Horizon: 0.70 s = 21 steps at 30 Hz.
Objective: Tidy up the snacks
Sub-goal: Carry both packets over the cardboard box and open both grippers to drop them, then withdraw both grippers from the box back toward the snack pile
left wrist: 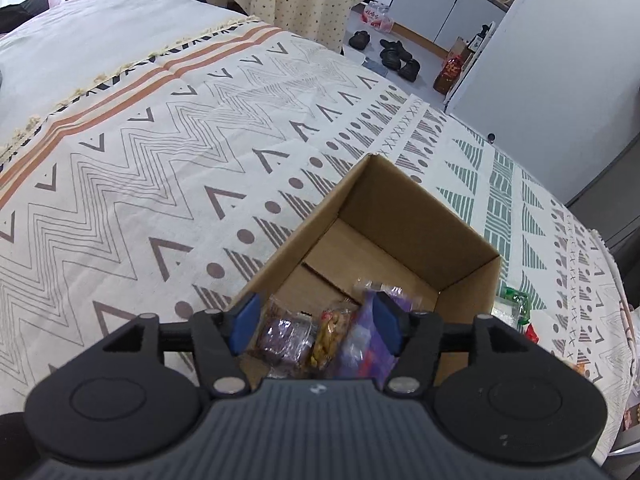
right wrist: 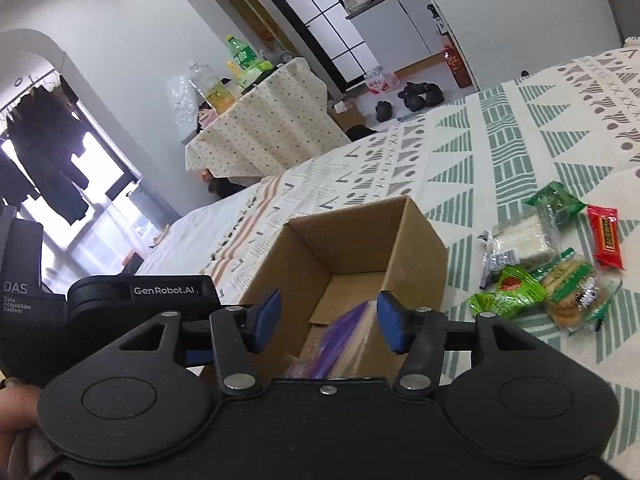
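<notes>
A cardboard box (left wrist: pixel 400 232) sits open on the bed's patterned bedspread (left wrist: pixel 160 152). The left claw (left wrist: pixel 316 328) hangs over the box's near end, released, with a purple-wrapped snack (left wrist: pixel 364 344), a nut bar (left wrist: pixel 330 338) and a dark-wrapped snack (left wrist: pixel 286 336) lying in the box beneath it. The right claw (right wrist: pixel 328 322) is released too, above the box (right wrist: pixel 360 240); a purple packet (right wrist: pixel 340 340) shows blurred below. Right of the box lie loose snacks: green packets (right wrist: pixel 508 292), a red bar (right wrist: pixel 606 238), a white cake (right wrist: pixel 520 240), and biscuits (right wrist: pixel 572 288).
</notes>
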Available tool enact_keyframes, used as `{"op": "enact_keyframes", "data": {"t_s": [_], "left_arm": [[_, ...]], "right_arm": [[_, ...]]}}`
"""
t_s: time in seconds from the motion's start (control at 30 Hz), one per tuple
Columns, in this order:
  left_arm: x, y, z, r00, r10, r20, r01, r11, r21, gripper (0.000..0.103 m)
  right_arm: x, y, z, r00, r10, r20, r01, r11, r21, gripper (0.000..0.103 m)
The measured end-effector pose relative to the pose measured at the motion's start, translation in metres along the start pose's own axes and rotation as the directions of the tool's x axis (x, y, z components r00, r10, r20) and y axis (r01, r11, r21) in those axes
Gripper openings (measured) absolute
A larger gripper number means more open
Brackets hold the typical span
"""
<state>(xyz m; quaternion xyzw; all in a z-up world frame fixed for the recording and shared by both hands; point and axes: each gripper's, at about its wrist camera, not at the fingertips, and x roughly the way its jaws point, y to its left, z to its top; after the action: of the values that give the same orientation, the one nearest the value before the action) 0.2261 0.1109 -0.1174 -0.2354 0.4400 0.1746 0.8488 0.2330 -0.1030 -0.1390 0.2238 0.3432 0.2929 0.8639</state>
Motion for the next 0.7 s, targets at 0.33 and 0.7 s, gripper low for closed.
{"op": "enact_keyframes", "data": {"t_s": [0.33,0.7], "left_arm": [[-0.007,-0.009,-0.010,0.999,0.041,0.004,-0.041,0.999,0.032,0.080],[-0.023,-0.038,-0.018,0.997,0.064,0.045,-0.068,0.993,0.094,0.088]], "right_arm": [[-0.011,-0.013,0.007,0.993,-0.111,-0.039,0.112,0.993,0.023,0.053],[-0.034,-0.033,0.027,0.978,-0.200,-0.049,0.200,0.980,-0.011,0.067]]}}
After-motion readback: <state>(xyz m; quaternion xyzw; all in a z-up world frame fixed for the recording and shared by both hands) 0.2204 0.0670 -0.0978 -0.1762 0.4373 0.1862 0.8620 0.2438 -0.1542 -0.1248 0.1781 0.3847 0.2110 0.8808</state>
